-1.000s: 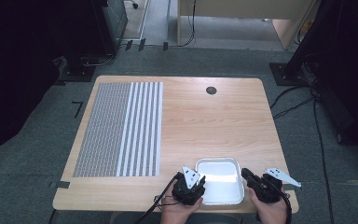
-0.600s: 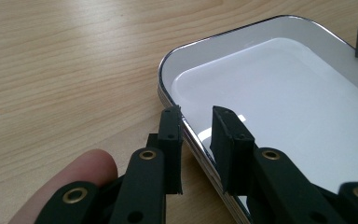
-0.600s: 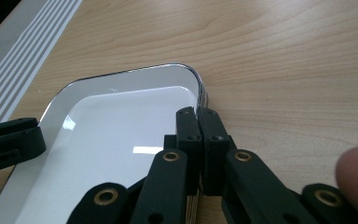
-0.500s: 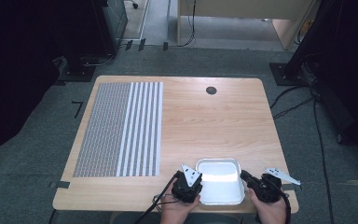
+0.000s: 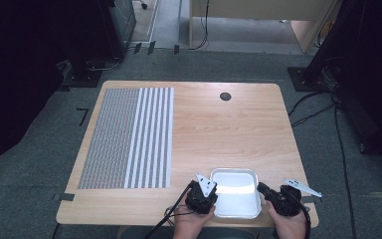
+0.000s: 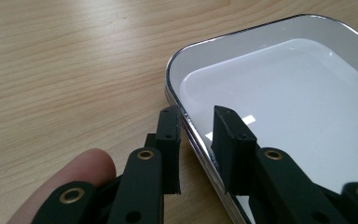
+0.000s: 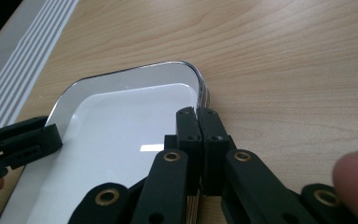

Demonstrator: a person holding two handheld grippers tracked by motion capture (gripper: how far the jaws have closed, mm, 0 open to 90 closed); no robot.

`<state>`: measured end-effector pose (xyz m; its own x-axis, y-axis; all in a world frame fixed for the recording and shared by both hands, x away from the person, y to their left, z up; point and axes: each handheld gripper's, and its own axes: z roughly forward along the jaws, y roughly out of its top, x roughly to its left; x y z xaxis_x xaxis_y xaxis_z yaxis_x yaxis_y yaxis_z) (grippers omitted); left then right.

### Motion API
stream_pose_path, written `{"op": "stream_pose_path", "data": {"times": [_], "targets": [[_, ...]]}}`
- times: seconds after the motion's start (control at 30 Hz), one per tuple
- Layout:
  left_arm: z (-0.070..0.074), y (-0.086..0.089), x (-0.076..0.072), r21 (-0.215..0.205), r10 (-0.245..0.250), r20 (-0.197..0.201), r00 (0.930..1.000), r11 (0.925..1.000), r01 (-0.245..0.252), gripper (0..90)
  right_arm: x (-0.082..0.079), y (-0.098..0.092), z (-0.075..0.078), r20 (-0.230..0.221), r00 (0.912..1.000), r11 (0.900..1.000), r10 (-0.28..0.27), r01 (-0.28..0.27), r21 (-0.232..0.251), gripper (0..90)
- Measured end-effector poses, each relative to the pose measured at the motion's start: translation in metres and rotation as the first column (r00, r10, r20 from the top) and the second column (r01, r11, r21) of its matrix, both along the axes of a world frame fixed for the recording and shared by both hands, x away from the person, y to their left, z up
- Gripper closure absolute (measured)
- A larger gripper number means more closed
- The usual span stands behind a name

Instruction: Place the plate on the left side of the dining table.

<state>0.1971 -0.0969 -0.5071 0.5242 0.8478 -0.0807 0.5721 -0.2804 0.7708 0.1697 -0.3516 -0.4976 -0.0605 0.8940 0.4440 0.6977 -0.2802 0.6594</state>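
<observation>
- A white tray point(image 5: 236, 191) with a shiny metal rim sits on the wooden surface point(image 5: 219, 129), close to its near edge and between the person's two hands.
- The left gripper point(image 5: 202, 195) is at the tray's left side. In the left gripper view its jaws straddle the rim point(image 6: 182, 114): one jaw stands outside over the bare wood, the other inside over the white floor of the tray.
- A gap shows between those two jaws, with the rim passing through it. The jaws have just been closing in on the rim, yet the pads do not clearly press on it, so the left jaws read as released around the edge, not clamped.
- A fingertip point(image 6: 70, 175) of the left hand shows beside the left jaw, low on the wood.
- The right gripper point(image 5: 280, 197) is at the tray's right side. In the right gripper view its jaws are clenched flat together on the tray's right rim point(image 7: 204, 95), the thin edge pinched between them.
- In that same view the left gripper's black jaws point(image 7: 21, 140) show across the tray at its far side.
- The tray is empty, lies flat, and a small bright reflection marks its floor point(image 7: 154, 148).
- A striped mat point(image 5: 129, 137) covers the left part of the surface, well apart from the tray.
- A small dark round grommet point(image 5: 225, 96) sits near the far edge of the surface.
</observation>
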Motion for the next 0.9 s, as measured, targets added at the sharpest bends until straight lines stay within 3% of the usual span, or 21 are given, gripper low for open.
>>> {"op": "stream_pose_path", "data": {"times": [0.13, 0.27, 0.37, 0.47, 0.63, 0.77, 0.9], "targets": [[0.001, 0.000, 0.000, 0.001, -0.007, 0.012, 0.9999, 1.0000, 0.007, 72.8, -0.002, -0.002, 0.004, 0.015, 0.9998, 0.999, -0.015, 0.014, 0.040, 89.8], [0.001, 0.001, -0.001, 0.006, -0.001, 0.015, 0.9999, 1.0000, 0.001, 67.8, -0.005, -0.004, 0.009, 0.037, 0.9989, 0.999, -0.027, 0.025, 0.047, 89.8], [0.005, 0.002, -0.002, -0.015, -0.001, 0.019, 0.9998, 0.9999, 0.002, 64.6, -0.006, -0.007, 0.012, 0.043, 0.9984, 0.998, -0.037, 0.034, 0.059, 89.9], [0.010, 0.003, -0.005, -0.022, 0.000, 0.033, 0.9995, 0.9998, 0.000, 65.3, -0.007, -0.012, 0.012, 0.045, 0.9981, 0.998, -0.042, 0.040, 0.058, 89.8], [0.017, 0.002, -0.008, -0.043, -0.010, 0.044, 0.9990, 0.9990, 0.012, 66.1, -0.008, -0.015, 0.012, 0.037, 0.9980, 0.998, -0.051, 0.050, 0.035, 89.8], [0.019, -0.001, -0.008, -0.038, -0.026, 0.039, 0.9989, 0.9989, 0.028, 67.4, -0.010, -0.011, 0.017, 0.076, 0.9957, 0.998, -0.053, 0.056, -0.037, 84.2], [0.015, -0.006, -0.010, -0.030, -0.044, 0.023, 0.9988, 0.9986, 0.044, 68.1, -0.012, -0.008, 0.016, 0.073, 0.9959, 0.995, -0.053, 0.059, -0.077, 82.7]]}}
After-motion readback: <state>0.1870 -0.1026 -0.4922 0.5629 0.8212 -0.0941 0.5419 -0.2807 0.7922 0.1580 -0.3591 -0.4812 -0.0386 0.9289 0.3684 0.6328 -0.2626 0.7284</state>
